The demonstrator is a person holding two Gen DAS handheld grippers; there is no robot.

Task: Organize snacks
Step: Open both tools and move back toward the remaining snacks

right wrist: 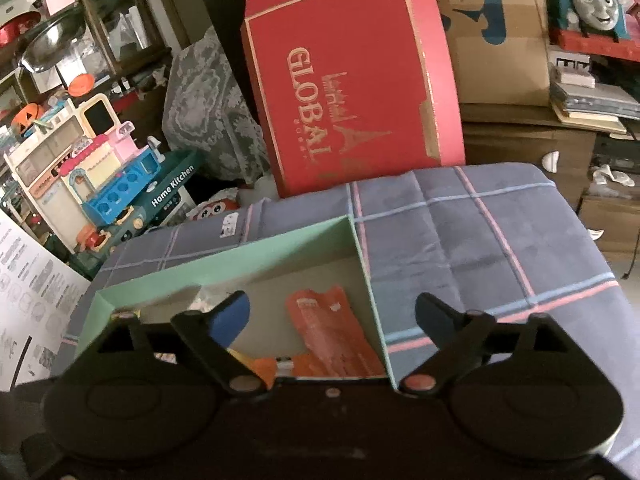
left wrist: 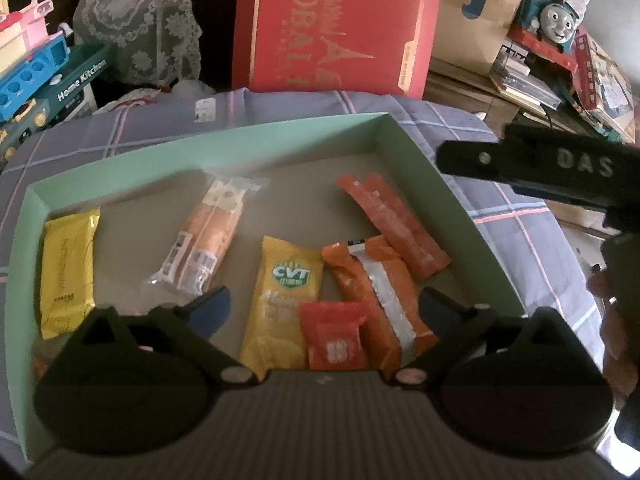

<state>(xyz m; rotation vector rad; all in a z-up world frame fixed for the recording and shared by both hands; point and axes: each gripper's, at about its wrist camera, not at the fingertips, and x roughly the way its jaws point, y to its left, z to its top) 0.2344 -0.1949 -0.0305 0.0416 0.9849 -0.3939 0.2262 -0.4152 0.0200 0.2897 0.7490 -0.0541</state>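
A green tray (left wrist: 400, 136) sits mid-frame on a plaid cloth (left wrist: 520, 216), holding snacks: two yellow packs (left wrist: 66, 272), orange sticks (left wrist: 394, 224), a small red pack (left wrist: 334, 340). The left gripper (left wrist: 324, 304) and right gripper (right wrist: 332, 316) have jaws apart, holding nothing. Only the left view shows all the packs; only the right view shows the red box (right wrist: 348, 80) whole.
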